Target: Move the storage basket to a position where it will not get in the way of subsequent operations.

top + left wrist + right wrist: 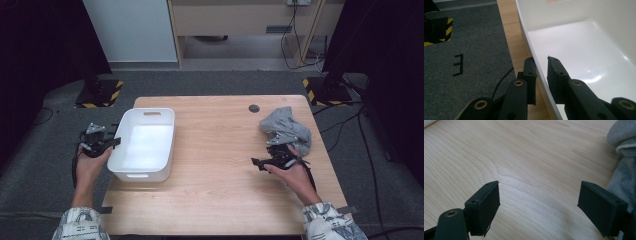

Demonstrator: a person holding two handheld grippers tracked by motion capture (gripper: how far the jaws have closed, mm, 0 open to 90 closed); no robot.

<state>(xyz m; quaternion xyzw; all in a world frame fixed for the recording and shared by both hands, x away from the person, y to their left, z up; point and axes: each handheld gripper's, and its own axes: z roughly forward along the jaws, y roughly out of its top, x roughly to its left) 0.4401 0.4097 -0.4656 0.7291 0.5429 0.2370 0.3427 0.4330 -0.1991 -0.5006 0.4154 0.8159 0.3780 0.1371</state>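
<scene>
Between left gripper (541,72) jaws: tub wall (534,57)

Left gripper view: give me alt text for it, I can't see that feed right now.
The left gripper is shut on the near wall of the white plastic bin, one black jaw outside and one inside. The bin's glossy inside holds nothing in the part shown. Left of it run a strip of wooden table and grey carpet with black tape marks.

White bin (145,142) — grey cloth (286,130)
</scene>
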